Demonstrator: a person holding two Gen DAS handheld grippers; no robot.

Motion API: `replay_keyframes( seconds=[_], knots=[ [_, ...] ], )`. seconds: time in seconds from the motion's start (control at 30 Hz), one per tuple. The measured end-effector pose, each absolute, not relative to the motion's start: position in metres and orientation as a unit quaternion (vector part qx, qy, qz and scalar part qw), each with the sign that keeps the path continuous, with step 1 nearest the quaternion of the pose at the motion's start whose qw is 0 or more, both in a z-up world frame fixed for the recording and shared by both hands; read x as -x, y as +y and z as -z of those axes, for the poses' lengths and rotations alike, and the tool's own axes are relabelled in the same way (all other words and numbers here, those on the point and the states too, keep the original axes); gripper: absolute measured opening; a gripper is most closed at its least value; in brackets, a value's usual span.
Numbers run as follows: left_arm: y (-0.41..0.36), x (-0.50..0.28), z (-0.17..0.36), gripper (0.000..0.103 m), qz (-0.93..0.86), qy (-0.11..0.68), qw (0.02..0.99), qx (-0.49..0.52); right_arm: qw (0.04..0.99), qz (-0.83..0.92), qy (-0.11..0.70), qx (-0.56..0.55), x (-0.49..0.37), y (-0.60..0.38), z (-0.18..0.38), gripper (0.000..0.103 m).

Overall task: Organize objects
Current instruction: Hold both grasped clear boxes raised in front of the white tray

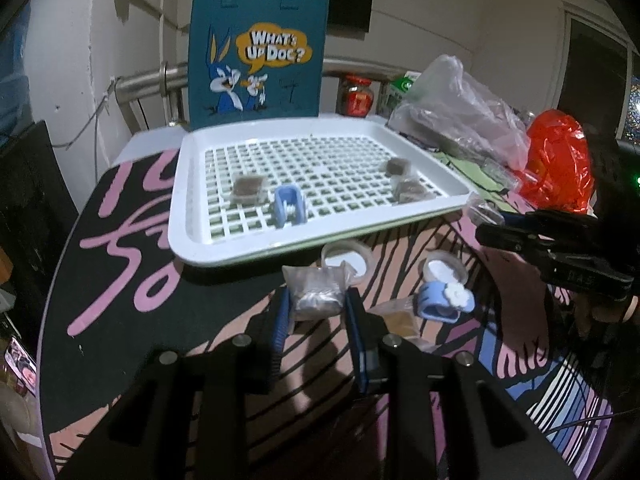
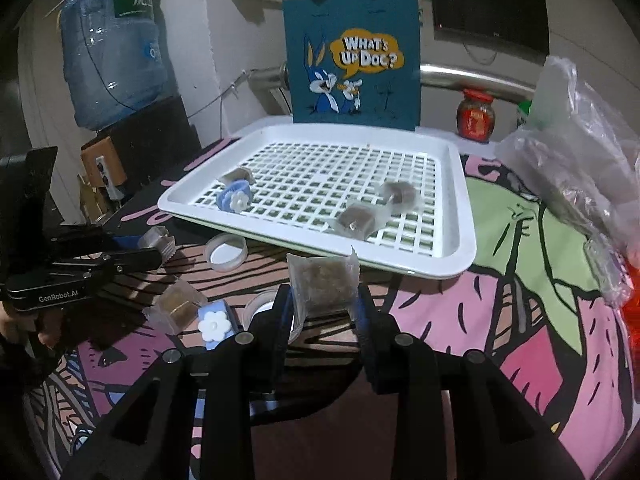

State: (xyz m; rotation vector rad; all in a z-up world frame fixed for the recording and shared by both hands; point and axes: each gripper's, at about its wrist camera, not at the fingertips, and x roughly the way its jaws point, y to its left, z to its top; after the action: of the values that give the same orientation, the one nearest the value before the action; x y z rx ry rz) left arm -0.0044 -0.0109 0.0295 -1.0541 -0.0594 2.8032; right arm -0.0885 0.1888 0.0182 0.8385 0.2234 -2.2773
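A white slotted tray [image 1: 192, 240] [image 2: 460, 256] sits on the patterned table. It holds three wrapped brown packets [image 1: 249, 188] [image 1: 397, 167] [image 1: 412, 191] and a blue flower clip [image 1: 290, 209] [image 2: 236, 200]. My left gripper [image 1: 316, 304] is shut on a wrapped packet [image 1: 316, 292] just in front of the tray. My right gripper [image 2: 324, 300] is shut on another wrapped packet [image 2: 324, 280] near the tray's front edge. It also shows in the left wrist view [image 1: 496, 232] at the right.
On the table lie two white lids [image 1: 348, 260] [image 1: 446, 270], a second blue flower clip [image 1: 446, 302] [image 2: 216, 324] and a loose packet [image 2: 180, 306]. A teal cartoon bag [image 1: 258, 52] stands behind the tray. Plastic bags [image 1: 460, 112], a red bag [image 1: 560, 160] and a jar [image 2: 476, 116] are right.
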Motion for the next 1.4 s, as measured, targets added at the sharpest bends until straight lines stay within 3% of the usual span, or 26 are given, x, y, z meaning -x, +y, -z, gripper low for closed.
replay_keyframes(
  seconds=[0.3, 1.4],
  knots=[
    [-0.008, -0.005, -0.046, 0.027, -0.955, -0.026, 0.078, 0.285, 0.356, 0.888, 0.062, -0.283, 0.071, 0.191, -0.034, 0.030],
    [0.003, -0.015, -0.048, 0.027, -0.961, -0.002, 0.092, 0.259, 0.385, 0.889, 0.040, -0.243, 0.054, 0.192, -0.038, 0.030]
  ],
)
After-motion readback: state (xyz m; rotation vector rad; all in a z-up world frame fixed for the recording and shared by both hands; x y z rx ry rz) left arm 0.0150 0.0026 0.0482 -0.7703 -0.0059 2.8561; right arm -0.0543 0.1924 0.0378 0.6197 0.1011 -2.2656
